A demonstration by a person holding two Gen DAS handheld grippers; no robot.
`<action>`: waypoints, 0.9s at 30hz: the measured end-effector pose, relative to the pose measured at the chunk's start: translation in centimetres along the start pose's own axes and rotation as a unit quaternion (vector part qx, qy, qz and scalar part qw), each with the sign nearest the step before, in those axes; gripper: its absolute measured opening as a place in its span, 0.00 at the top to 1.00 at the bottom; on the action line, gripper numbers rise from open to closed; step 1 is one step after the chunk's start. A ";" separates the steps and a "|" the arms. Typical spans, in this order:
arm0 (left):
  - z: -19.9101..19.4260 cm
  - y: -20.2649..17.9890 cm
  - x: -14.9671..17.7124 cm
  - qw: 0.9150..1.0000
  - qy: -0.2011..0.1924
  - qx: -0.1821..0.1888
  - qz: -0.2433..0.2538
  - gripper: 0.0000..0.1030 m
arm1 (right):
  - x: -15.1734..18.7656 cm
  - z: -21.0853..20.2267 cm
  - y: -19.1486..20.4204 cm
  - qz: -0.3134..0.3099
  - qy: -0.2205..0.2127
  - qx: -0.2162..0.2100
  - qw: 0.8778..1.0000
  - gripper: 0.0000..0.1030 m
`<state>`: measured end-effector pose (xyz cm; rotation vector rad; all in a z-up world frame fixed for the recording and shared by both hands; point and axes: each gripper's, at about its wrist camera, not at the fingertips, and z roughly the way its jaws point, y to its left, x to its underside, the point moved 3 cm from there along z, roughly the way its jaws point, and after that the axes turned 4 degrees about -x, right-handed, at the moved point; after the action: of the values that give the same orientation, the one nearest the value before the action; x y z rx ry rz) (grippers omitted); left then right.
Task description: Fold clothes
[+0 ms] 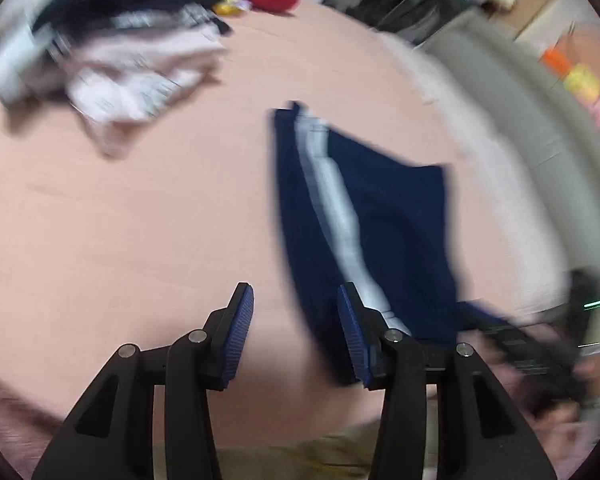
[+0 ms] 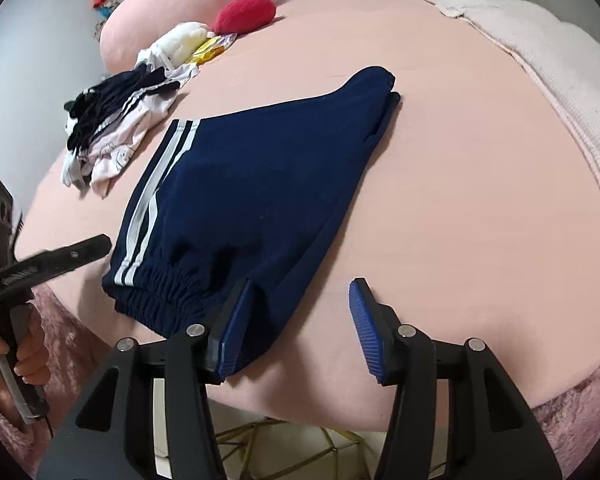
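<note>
Navy trousers (image 2: 260, 184) with white side stripes lie folded flat on the pink bedsheet (image 2: 440, 200), elastic waistband toward the near edge of the bed. Left wrist view is smeared by motion blur: the pile of loose clothes (image 1: 112, 64) at far left reads only as dark, white and pale pink patches, individual garments not separable. In the right wrist view the same pile is sharper, but its lower layers are covered by the upper ones. The red plush item (image 2: 246, 14) and the pink pillow (image 2: 172, 8) sit beyond the pile.

Left gripper (image 1: 296, 332): jaws apart, bare sheet between the pads, nothing held; its right finger overlaps the trousers' edge in the picture, contact cannot be told. Right gripper (image 2: 300, 324): jaws apart, nothing gripped; its left finger sits over the waistband corner, its right finger over bare sheet. A hand (image 2: 16, 352) holds the left gripper's handle, partly cut off at the frame edge.
</note>
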<state>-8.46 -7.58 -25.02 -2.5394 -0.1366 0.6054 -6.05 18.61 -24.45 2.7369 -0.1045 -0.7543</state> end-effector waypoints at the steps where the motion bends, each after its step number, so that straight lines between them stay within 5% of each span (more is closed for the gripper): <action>1: 0.4 -0.3 0.0 1.000 0.004 0.025 -0.009 0.54 | -0.1 0.3 0.0 0.002 0.004 -0.001 1.000 0.50; 2: 0.8 -0.6 0.0 1.000 0.008 0.028 -0.006 0.54 | -0.2 0.6 0.0 -0.001 0.008 0.003 1.000 0.50; 5: 2.9 -1.2 0.2 0.998 0.025 -0.050 0.031 0.55 | -0.3 1.1 0.4 -0.024 0.015 0.030 0.999 0.50; 12: 2.1 -3.1 -0.6 0.996 -0.029 -0.051 0.062 0.52 | -0.4 -0.4 -0.6 -0.003 0.016 0.056 0.998 0.50; 16: 2.6 -5.7 -1.3 0.988 -0.056 -0.086 0.118 0.47 | -2.0 -2.7 -0.5 0.004 -0.012 0.136 0.991 0.48; 21: 4.2 -5.6 -3.2 0.981 -0.040 -0.132 0.137 0.47 | -4.4 -3.2 -0.4 -0.014 -0.027 0.202 0.979 0.48; 27: 4.7 -2.5 -3.5 0.979 -0.012 -0.166 0.116 0.47 | -6.2 -0.6 0.1 -0.026 -0.010 0.176 0.984 0.48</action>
<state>-13.65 -4.01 -25.98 -2.8983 0.0572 0.7571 -11.07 19.57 -20.94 3.0760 -0.1886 -0.8475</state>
